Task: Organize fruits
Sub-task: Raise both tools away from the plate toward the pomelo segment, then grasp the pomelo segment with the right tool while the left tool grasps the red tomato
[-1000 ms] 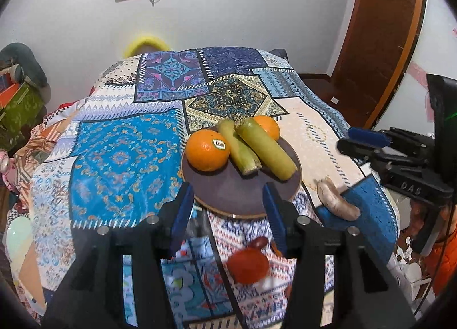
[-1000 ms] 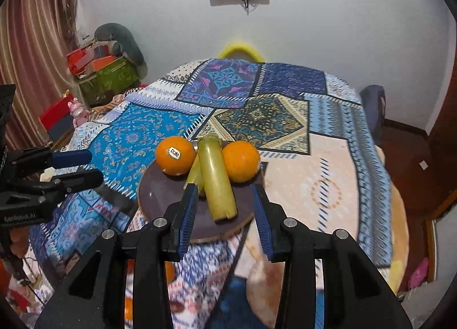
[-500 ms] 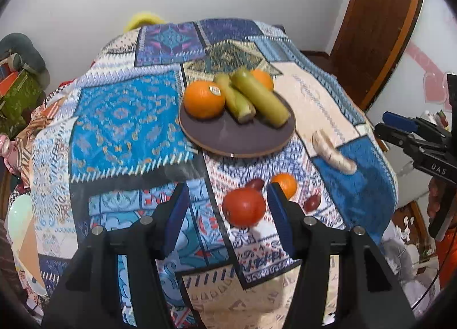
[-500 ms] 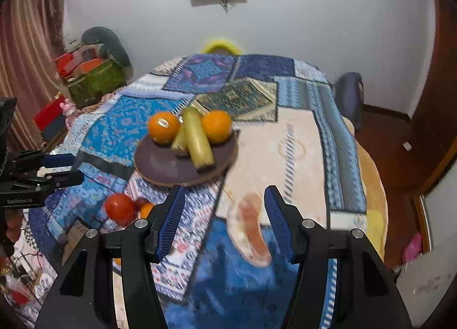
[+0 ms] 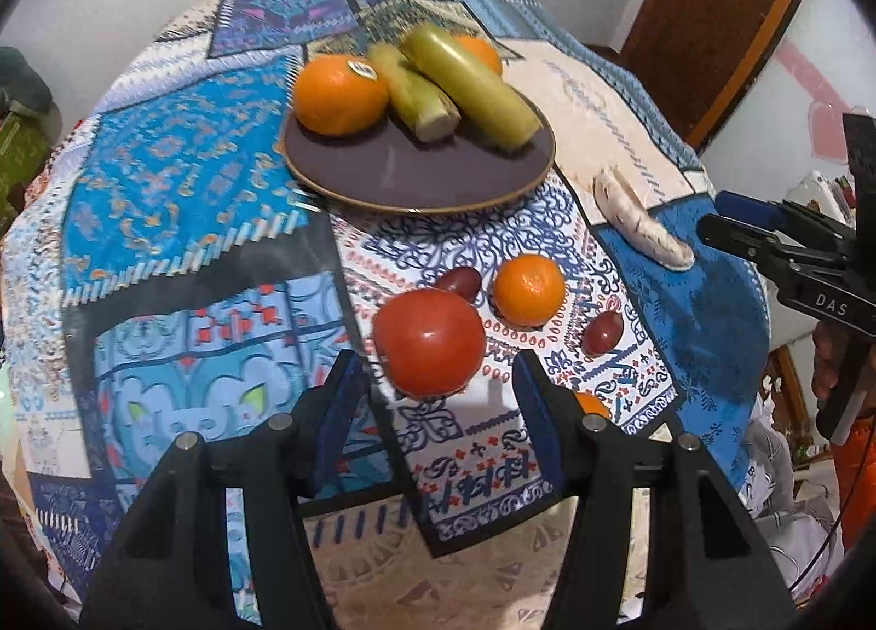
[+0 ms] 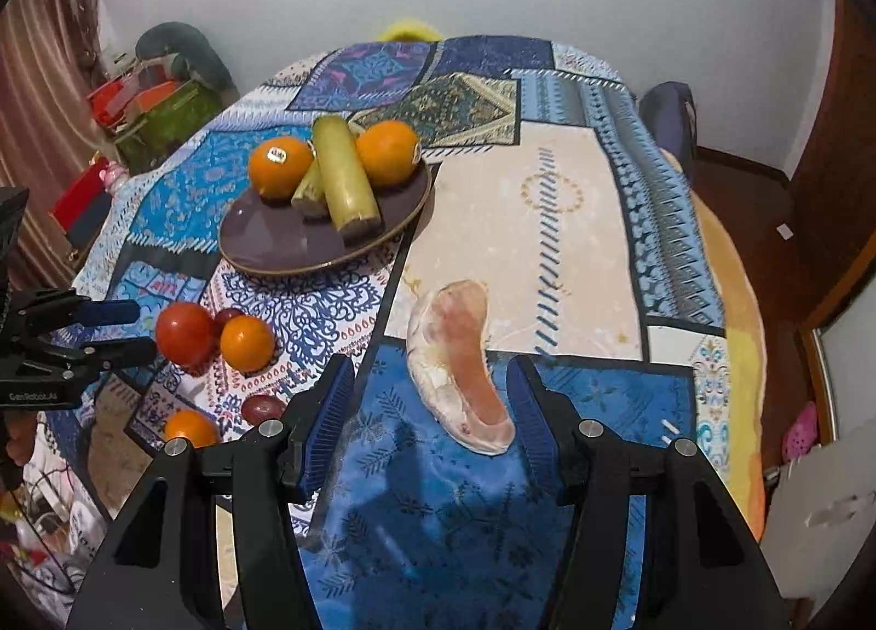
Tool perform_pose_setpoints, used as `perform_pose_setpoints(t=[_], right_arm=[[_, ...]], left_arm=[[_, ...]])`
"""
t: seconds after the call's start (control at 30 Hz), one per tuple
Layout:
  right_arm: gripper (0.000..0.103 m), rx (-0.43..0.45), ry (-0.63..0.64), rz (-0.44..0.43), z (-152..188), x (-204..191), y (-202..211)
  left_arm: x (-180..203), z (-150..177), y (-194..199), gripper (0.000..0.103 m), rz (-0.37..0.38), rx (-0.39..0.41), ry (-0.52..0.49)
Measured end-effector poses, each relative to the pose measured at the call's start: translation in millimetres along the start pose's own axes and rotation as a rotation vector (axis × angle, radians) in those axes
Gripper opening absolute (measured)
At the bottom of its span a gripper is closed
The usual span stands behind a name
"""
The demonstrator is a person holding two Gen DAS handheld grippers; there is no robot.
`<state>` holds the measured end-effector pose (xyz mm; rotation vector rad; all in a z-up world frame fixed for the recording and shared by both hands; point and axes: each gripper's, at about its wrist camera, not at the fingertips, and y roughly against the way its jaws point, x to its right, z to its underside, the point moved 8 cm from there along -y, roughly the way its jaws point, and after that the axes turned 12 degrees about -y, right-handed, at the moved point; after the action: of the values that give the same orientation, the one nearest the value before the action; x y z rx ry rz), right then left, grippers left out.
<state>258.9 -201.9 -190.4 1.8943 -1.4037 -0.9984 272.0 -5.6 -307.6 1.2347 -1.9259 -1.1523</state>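
The pomelo wedge lies on the patchwork tablecloth, long axis running from 11 to 5 o'clock in the right wrist view, between the parted, empty fingers of the right gripper, untouched. The left gripper stands open around the tomato without contact. Only the left view shows the wedge's pale rind; the right shows its pink flesh. The plate sits at 11 o'clock.

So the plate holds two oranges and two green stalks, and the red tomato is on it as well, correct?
Not quite. The plate does hold two oranges and two green stalks, but the red tomato lies on the tablecloth in front of the plate, as the left wrist view shows.
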Motion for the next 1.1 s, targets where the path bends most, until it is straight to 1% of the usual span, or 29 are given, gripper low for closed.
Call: perform_pose_setpoints(t=[0.13, 0.23, 0.37, 0.5, 0.7, 0.83, 0.87, 0.93, 1.1], right_arm=[[0.054, -0.032, 0.001, -0.008, 4.9, 2.5, -15.7], [0.054, -0.060, 0.007, -0.004, 7.9, 6.7, -30.6], [0.054, -0.093, 0.014, 0.002, 9.8, 11.1, -46.6], [0.054, -0.125, 0.019, 0.001, 11.8, 13.3, -60.7], [0.055, -0.122, 0.071, 0.020, 8.8, 9.0, -70.2], [0.054, -0.108, 0.071, 0.001, 6.4, 8.6, -74.0], [0.053, -0.110, 0.064, -0.008, 5.8, 9.5, -74.7], [0.045, -0.106, 0.060, -0.006, 3.3, 10.8, -76.5], [0.040, -0.105, 0.062, -0.005, 1.6, 10.8, -76.1]], left_arm=[[3.0, -2.7, -15.0, 0.057, 0.010, -0.018, -0.007], [-0.5, -4.9, -19.3, 0.057, -0.006, -0.016, -0.011], [-7.5, -4.5, -22.5, 0.057, 0.008, -0.012, 0.016], [-12.1, -3.2, -27.8, 0.053, -0.002, -0.023, 0.011], [-15.2, -2.4, -38.9, 0.050, 0.008, -0.032, 0.019], [-14.5, -3.2, -42.1, 0.050, -0.005, -0.030, 0.006], [-14.3, -3.3, -42.1, 0.050, -0.007, -0.030, 0.001], [-14.6, -3.5, -41.8, 0.049, -0.006, -0.028, 0.001], [-17.1, -3.5, -38.2, 0.048, 0.008, -0.025, 0.031]])
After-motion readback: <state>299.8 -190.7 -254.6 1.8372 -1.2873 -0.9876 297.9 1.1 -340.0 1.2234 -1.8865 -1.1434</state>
